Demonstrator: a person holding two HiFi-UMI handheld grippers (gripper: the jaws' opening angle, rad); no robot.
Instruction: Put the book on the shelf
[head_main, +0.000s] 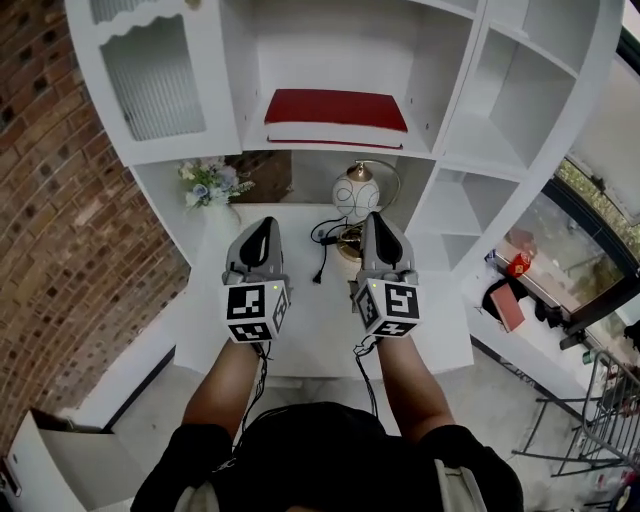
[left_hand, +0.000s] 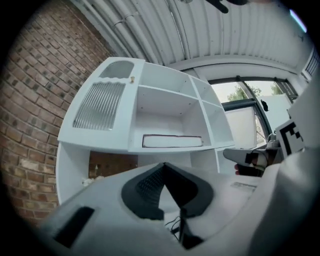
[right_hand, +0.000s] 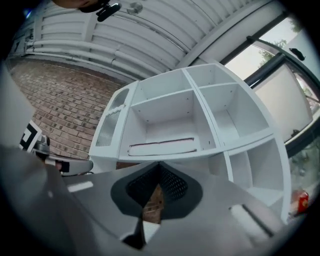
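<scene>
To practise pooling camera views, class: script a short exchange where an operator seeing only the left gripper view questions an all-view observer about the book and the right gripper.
Operator: I see only page edges of the book on the shelf. What colour is its cover?
Observer: Red, as the head view shows.
Operator: Does the right gripper hold anything?
Observer: No; its own view shows the jaws together with nothing between them.

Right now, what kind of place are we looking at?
Probably a home-style room corner: a white shelf unit holding a red book, a round lamp and flowers below, and a brick wall alongside.
</scene>
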